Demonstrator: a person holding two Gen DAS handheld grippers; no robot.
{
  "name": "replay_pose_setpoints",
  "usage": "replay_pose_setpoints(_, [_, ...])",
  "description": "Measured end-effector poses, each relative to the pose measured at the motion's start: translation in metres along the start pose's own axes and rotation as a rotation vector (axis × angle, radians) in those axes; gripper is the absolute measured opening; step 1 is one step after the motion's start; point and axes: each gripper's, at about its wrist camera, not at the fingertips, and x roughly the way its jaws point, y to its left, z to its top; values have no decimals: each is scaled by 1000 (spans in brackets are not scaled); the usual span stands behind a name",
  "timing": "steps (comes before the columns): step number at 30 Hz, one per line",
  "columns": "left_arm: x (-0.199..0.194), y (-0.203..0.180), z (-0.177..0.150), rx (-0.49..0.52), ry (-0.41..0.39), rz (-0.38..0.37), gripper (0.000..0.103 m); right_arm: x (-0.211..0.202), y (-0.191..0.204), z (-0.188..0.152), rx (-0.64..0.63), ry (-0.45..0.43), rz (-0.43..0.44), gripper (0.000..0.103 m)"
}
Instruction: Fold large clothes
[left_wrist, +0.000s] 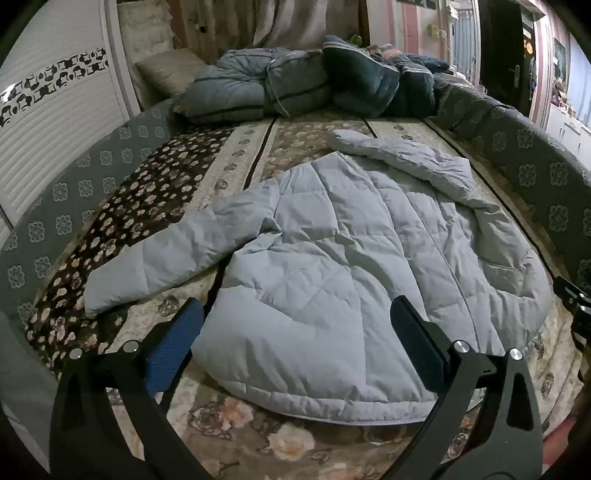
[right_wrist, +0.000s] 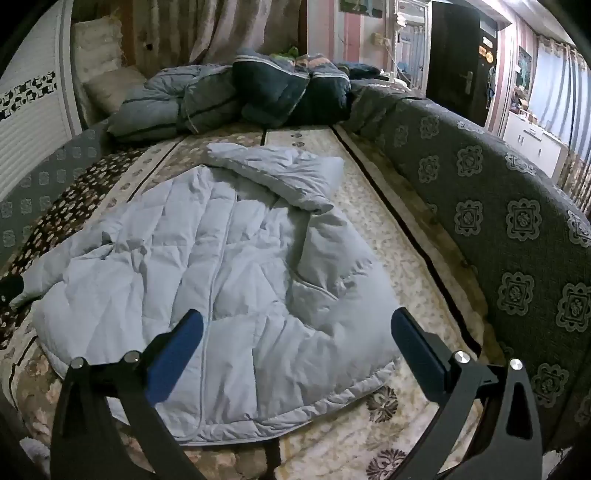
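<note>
A light grey quilted puffer jacket (left_wrist: 332, 243) lies spread on the floral bed cover, hem toward me. Its left sleeve (left_wrist: 155, 266) stretches out to the left and its hood (left_wrist: 406, 158) lies at the far end. My left gripper (left_wrist: 297, 321) is open and empty, hovering over the jacket's near left hem. In the right wrist view the jacket (right_wrist: 221, 273) fills the middle, its hood (right_wrist: 280, 173) at the far end. My right gripper (right_wrist: 297, 332) is open and empty above the near right hem. Part of the right gripper (left_wrist: 576, 302) shows at the left wrist view's right edge.
Folded dark quilts and pillows (left_wrist: 295, 81) are piled at the bed's far end. A grey patterned padded side rail (right_wrist: 498, 221) runs along the right of the bed, another (left_wrist: 55, 206) along the left. A white slatted wardrobe (left_wrist: 48, 122) stands at left.
</note>
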Motion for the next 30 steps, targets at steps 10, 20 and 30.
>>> replay_pose_setpoints(10, [-1,3,0,2,0,4,100,0,-3,-1,5,3,5,101])
replay_pose_setpoints(20, [2,-1,0,2,-1,-5,100,-4,5,0,5,-3,10,101])
replay_pose_setpoints(30, [1,-1,-1,2,-3,-3,100,-4,3,1,3,-2,16,101])
